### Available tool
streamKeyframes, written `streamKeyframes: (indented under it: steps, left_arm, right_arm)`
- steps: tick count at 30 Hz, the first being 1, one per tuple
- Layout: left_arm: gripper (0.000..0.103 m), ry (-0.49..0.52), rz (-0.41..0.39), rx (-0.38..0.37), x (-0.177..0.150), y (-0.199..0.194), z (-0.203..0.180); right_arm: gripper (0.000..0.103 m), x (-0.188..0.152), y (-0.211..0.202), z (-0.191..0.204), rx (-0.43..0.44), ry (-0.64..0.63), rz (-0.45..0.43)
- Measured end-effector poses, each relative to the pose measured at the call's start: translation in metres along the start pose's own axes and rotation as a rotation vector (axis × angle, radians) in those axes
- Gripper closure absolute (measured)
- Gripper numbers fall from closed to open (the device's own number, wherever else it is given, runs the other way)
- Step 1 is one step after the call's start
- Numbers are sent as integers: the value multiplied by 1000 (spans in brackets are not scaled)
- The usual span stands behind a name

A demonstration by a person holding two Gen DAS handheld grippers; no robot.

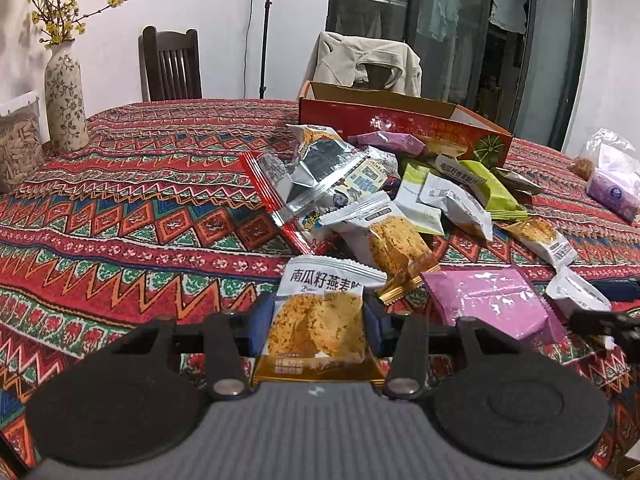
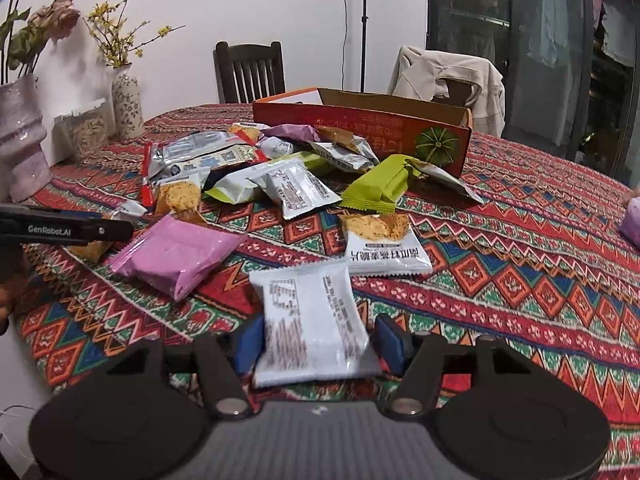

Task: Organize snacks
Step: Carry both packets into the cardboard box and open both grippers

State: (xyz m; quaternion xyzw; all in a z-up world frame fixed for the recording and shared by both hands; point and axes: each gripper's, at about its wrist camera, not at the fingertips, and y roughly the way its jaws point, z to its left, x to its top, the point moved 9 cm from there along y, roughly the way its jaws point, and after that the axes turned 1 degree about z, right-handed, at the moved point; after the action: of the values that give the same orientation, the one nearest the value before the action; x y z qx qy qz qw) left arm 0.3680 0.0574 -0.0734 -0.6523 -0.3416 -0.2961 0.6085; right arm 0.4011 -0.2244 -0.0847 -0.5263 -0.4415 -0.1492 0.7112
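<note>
The left gripper's blue fingers press the sides of a white-and-gold crisp packet, which sits low over the patterned tablecloth. The right gripper brackets a white foil packet printed-side up; whether its pads bite is unclear. Both wrappers are slick and puffy, so either may squirt out on the way to the orange cardboard box behind the pile.

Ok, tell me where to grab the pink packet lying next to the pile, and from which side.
Grip the pink packet across its short width at the puffed middle, coming from above on the near side. It lies flat on the tablecloth, apart from the pile, with its crimped ends thin and floppy. Both grippers look occupied, so this is probably a later pick.
</note>
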Motion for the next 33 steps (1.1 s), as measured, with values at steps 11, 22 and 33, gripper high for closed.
streamKeyframes:
  steps: [11,22,33]
  left_arm:
    - [61,-20,-110,-68,28,-54,-1]
    - [61,4,-185,-257,211,5,-4]
    - [61,128,59,-65,326,285,-35]
  right_arm:
    - [62,13,2,-1,42,37,-28]
    - [63,127,-35,-46,35,27,-256]
    - [63,297,181,-160,-100,59,-54]
